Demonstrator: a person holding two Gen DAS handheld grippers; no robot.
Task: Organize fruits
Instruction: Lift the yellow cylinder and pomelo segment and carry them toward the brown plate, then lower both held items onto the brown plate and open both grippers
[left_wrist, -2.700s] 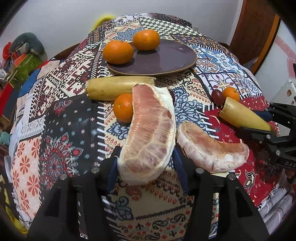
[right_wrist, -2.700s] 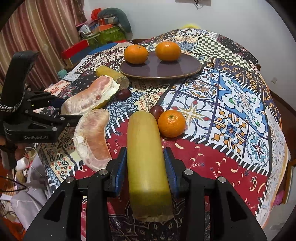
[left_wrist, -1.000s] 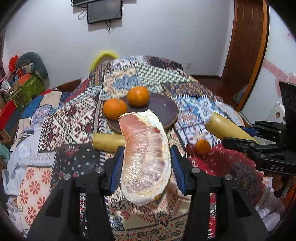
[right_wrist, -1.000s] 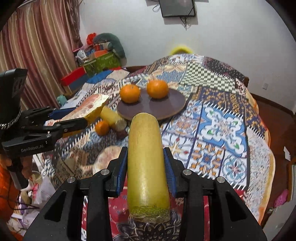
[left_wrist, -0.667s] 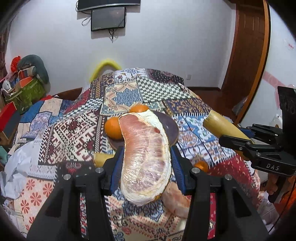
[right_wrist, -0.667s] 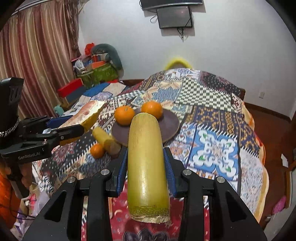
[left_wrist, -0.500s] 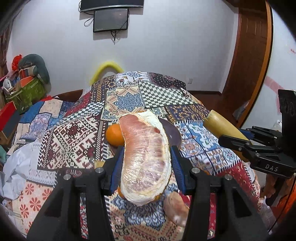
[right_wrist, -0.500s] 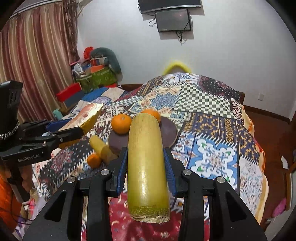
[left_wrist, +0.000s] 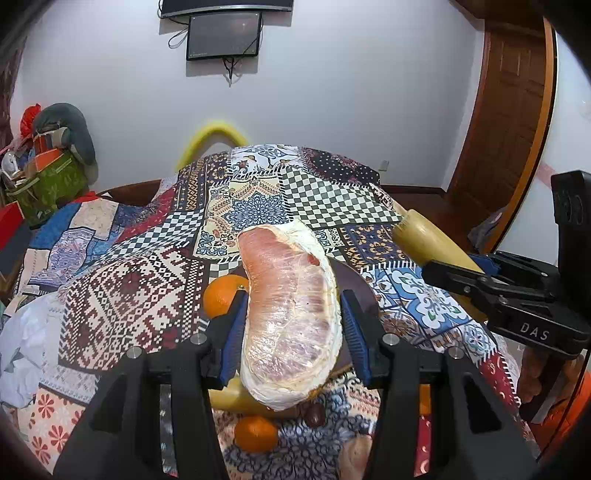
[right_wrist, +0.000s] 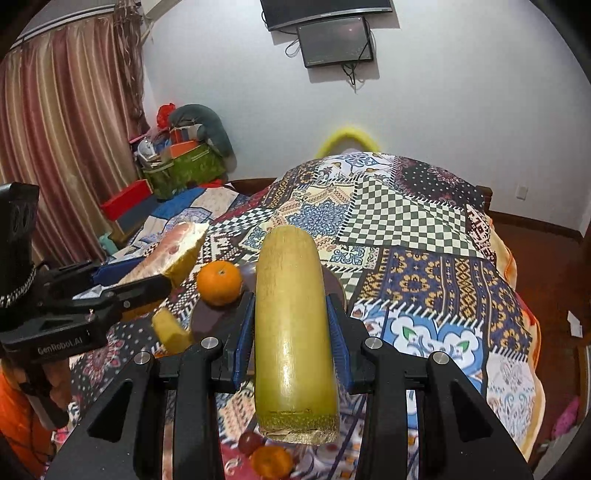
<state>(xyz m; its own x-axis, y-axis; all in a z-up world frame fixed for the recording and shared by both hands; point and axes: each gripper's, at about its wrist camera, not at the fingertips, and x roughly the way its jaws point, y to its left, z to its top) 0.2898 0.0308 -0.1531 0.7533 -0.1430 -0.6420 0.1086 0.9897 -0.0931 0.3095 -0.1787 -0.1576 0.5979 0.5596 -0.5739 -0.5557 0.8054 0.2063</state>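
Observation:
My left gripper (left_wrist: 291, 325) is shut on a peeled pink pomelo segment (left_wrist: 290, 310) and holds it high above the table. My right gripper (right_wrist: 291, 321) is shut on a yellow-green sugarcane piece (right_wrist: 293, 332), also raised; it shows at the right of the left wrist view (left_wrist: 428, 240). Below lies the dark purple plate (left_wrist: 356, 291) with an orange (left_wrist: 221, 293) on it. The right wrist view shows the plate (right_wrist: 207, 314) and that orange (right_wrist: 219, 282) too.
On the patchwork cloth (left_wrist: 147, 280) near me lie a second sugarcane piece (right_wrist: 171, 332), a small orange (left_wrist: 256, 434), a dark grape (left_wrist: 314, 413) and another pomelo segment (left_wrist: 356, 456). Another small orange (right_wrist: 271, 461) and grape (right_wrist: 249, 441) lie under the right gripper. Clutter stands left (left_wrist: 48, 177).
Both grippers have risen higher with their fruit and tilted up, so the table and plate have dropped lower in both views. Both grips are unchanged.

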